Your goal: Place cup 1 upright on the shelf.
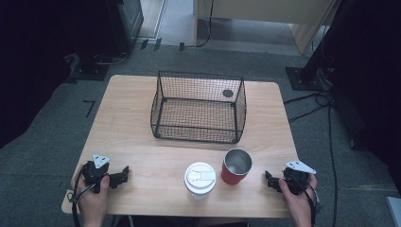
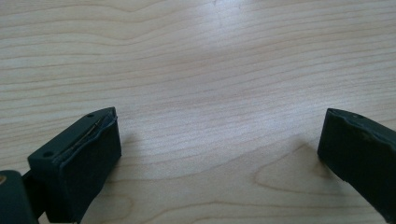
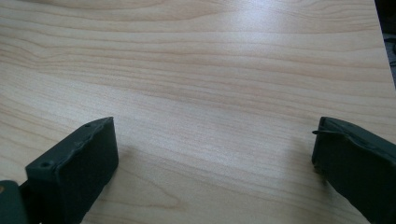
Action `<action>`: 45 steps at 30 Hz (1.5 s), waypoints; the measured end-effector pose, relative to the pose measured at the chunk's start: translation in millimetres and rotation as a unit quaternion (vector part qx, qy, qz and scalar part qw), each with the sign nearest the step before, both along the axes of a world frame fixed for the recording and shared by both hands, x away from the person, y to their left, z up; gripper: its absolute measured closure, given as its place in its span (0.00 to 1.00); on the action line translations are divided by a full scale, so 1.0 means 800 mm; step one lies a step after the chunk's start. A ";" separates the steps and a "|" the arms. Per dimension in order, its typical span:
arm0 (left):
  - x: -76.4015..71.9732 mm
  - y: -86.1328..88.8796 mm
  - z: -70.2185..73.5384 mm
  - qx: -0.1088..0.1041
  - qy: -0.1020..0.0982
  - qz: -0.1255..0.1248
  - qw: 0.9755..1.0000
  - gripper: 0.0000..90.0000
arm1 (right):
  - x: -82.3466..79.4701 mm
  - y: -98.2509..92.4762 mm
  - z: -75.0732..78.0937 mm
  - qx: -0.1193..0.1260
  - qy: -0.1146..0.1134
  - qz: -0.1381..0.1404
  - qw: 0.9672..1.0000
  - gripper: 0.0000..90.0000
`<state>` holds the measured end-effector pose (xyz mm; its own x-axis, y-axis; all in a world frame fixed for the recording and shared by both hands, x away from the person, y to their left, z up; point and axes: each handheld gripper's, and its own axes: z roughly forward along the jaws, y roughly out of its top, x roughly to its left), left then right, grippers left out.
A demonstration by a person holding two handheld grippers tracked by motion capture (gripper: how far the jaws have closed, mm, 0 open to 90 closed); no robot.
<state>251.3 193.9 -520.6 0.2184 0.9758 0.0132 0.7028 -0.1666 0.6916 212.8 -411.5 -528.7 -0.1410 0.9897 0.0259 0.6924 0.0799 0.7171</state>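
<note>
High view: basket (image 1: 198, 108) behind cups.

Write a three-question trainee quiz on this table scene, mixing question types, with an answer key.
1. True or false: the red cup lies inside the wire basket.
2. Which stands nearer the left tool: the white lidded cup or the red cup?
3. Multiple choice: the right tool has its jaws A) closed on a cup, B) open over bare table, C) inside the basket.

Key: 1 false; 2 white lidded cup; 3 B.
</note>
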 end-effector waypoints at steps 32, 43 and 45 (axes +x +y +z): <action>0.001 -0.003 0.000 0.001 0.000 0.014 1.000 0.00 | -0.027 0.041 0.021 0.009 -0.011 0.041 0.999 0.00; 0.001 -0.003 0.000 0.000 -0.001 0.015 1.000 0.00 | -0.037 0.062 0.027 0.008 -0.012 0.078 0.997 0.00; 0.001 -0.003 0.000 0.000 -0.001 0.015 1.000 0.00 | -0.039 0.067 0.028 0.007 -0.013 0.091 0.996 0.00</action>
<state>252.4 191.2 -520.7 0.1890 0.9819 0.0133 0.7064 -0.1454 0.6927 181.9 -357.8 -506.5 -0.3178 0.9475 0.0339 0.6495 0.1916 0.7359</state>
